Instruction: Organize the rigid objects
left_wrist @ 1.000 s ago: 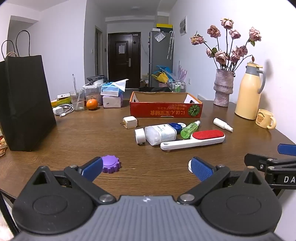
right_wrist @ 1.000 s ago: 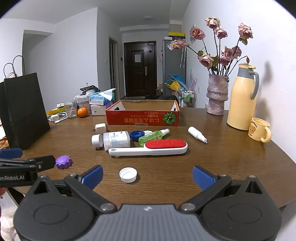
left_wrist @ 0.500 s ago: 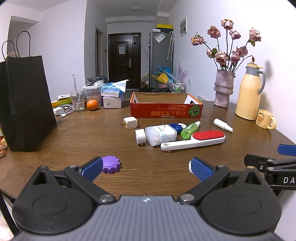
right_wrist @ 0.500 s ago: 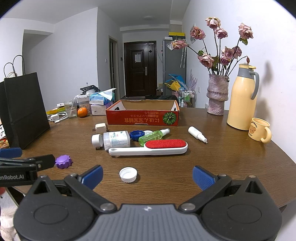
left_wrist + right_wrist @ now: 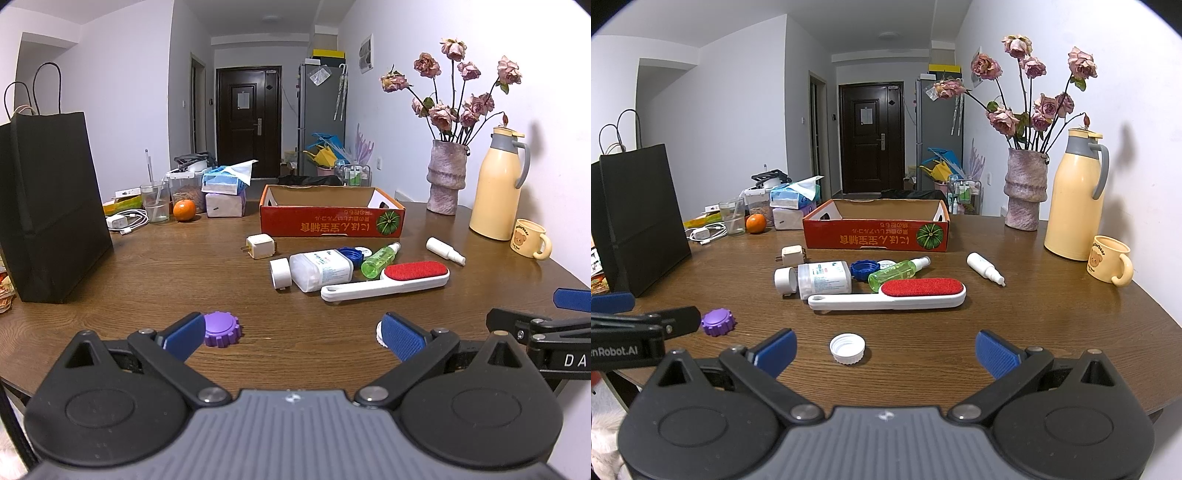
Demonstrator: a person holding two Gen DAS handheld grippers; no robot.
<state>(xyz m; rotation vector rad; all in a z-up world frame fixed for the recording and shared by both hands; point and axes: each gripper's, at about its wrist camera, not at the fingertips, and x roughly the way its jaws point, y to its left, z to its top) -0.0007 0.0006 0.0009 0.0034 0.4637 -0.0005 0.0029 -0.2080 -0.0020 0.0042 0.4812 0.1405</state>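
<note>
Left gripper (image 5: 293, 334): spread wide, empty, low over the desk (image 5: 155, 284) edge, well in front of the red box (image 5: 332, 218).
Right gripper (image 5: 885, 349): spread wide, empty, likewise in front of the red box.
Lint brush (image 5: 888, 295): flat on the desk, in front of the red box.
White bottle (image 5: 823, 278): on its side, between lint brush and red box.
Purple cap (image 5: 221, 328): by the left fingertip, perhaps touching.
White cap (image 5: 847, 348): between the right gripper's fingers.

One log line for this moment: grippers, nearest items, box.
left gripper open, empty | right gripper open, empty | purple cap, white cap on table | red box looks empty
</note>
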